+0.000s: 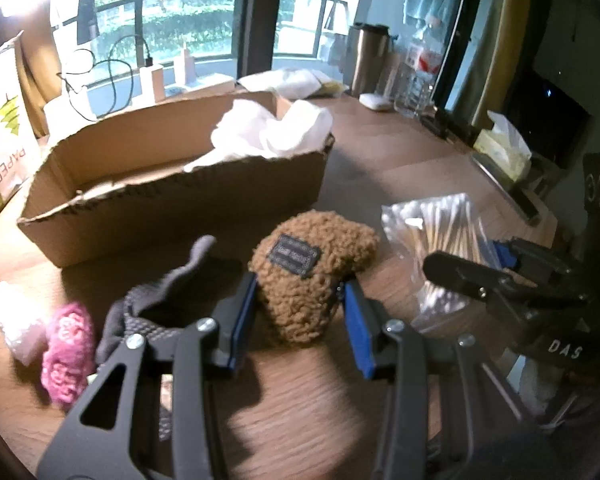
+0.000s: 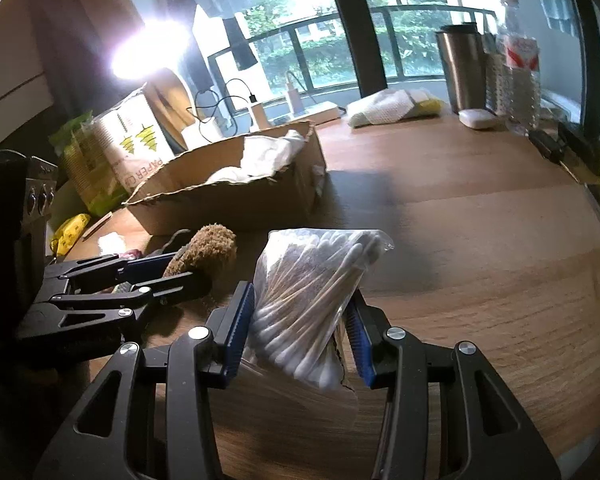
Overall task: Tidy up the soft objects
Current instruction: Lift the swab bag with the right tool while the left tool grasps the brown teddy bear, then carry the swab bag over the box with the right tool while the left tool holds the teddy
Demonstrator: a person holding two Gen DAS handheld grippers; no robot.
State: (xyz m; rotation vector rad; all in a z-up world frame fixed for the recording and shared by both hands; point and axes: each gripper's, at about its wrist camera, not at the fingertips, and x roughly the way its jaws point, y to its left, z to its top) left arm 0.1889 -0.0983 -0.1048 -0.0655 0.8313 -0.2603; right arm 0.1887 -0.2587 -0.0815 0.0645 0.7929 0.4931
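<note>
Between the left jaws (image 1: 298, 316), clamped at mid-width, sits the brown fleece pouch (image 1: 308, 272), low centre; the right jaws (image 2: 298, 328) likewise pinch the bag of cotton swabs (image 2: 312, 292). Both point toward the cardboard box (image 1: 172, 200), upper left.

paper-cup pack (image 1: 2, 140): "PAPER C…" | right claw's body (image 1: 564, 348): "DAS"

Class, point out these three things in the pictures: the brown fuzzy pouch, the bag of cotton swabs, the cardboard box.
brown fuzzy pouch (image 1: 300, 300), left wrist view, fleecy body.
bag of cotton swabs (image 2: 312, 300), right wrist view, middle.
cardboard box (image 1: 172, 216), left wrist view, near wall.
</note>
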